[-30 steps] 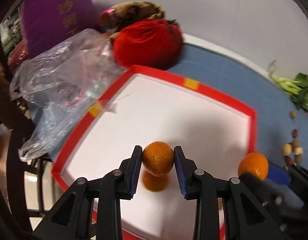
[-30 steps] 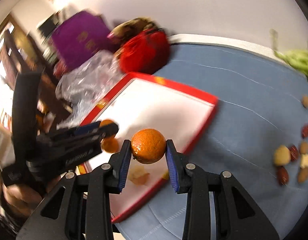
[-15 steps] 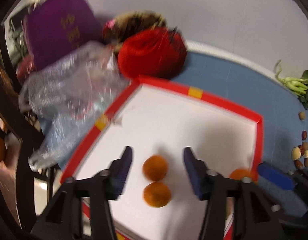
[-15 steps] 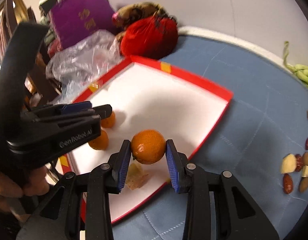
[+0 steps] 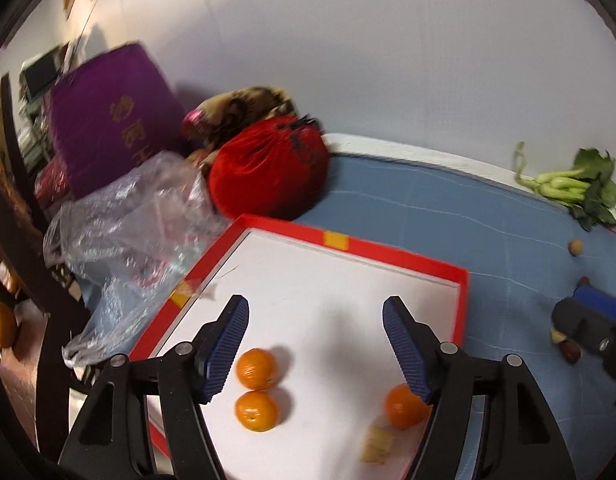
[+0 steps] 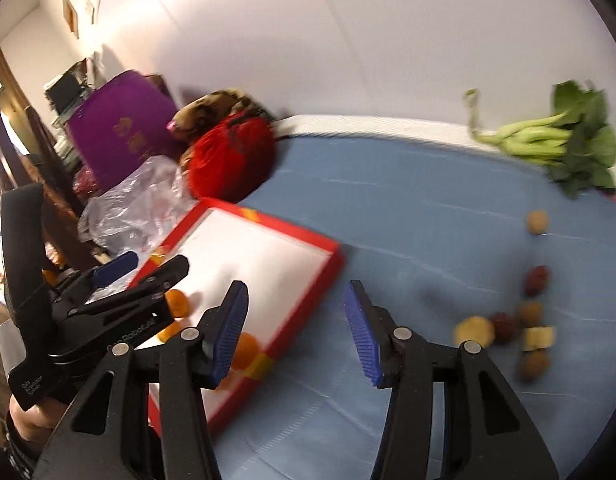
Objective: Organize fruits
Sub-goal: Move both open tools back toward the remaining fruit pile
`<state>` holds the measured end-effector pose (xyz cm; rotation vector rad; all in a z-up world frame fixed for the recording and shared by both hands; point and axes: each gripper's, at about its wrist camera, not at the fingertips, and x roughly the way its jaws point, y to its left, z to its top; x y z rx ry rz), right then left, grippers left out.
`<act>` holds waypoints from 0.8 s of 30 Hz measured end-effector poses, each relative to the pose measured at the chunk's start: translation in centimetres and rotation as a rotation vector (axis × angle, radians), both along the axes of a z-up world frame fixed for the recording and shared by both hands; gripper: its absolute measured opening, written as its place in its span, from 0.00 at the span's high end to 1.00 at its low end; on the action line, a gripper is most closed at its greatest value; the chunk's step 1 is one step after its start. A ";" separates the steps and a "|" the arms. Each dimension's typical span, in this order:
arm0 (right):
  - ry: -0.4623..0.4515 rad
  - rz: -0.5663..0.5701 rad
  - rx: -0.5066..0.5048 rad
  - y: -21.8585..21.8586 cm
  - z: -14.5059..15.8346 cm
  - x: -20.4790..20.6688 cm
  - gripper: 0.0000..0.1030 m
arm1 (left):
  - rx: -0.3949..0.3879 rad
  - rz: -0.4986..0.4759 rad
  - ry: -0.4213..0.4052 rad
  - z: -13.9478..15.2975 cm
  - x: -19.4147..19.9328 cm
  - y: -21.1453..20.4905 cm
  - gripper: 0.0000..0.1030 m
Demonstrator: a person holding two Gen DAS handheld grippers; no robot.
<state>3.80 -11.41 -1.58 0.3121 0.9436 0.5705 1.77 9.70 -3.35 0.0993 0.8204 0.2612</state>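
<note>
Both grippers have let go of the oranges they clamped a second ago, and their jaws have just been opening with nothing between them. From the left wrist view, the left gripper (image 5: 315, 344) hangs over the white floor of the red-rimmed tray (image 5: 391, 254), its blue pads spread wide apart. Two oranges (image 5: 256, 369) lie touching each other just inside its left pad, below the fingertips, and a third orange (image 5: 403, 406) sits partly behind its right pad, next to a small pale scrap (image 5: 377, 446). Ahead of the fingertips the tray floor is bare up to the far red edge, and bare also to the right-hand edge. Beyond the far rim sit a red cloth bag (image 5: 268, 168) and a crumpled clear plastic bag (image 5: 136, 216). From the right wrist view, the right gripper (image 6: 296, 334) has its jaws parted over the blue table mat (image 6: 407, 208), just past the tray's near right corner; one orange shows behind its left pad. Open mat lies straight ahead of it. To its right is a cluster of nuts and dried fruit (image 6: 507, 328), and far ahead on the right lie leafy greens (image 6: 555, 140). The left gripper shows at its left, over the tray.
</note>
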 end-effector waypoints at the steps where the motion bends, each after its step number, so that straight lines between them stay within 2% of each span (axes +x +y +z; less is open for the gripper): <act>1: -0.004 -0.017 -0.013 -0.8 0.2 0.0 0.52 | 0.009 -0.016 -0.005 0.1 0.0 -0.9 0.31; 7: 0.003 -0.085 -0.059 -5.2 0.1 -0.2 0.52 | 0.003 -0.084 0.008 -0.1 0.5 -4.3 0.31; 15: 0.064 -0.161 -0.148 -10.7 -2.1 -0.4 0.52 | -0.001 -0.152 0.034 -0.7 1.3 -8.7 0.31; 24: 0.126 -0.193 -0.200 -14.1 -3.9 -0.5 0.52 | 0.023 -0.199 0.072 -2.1 2.2 -12.0 0.31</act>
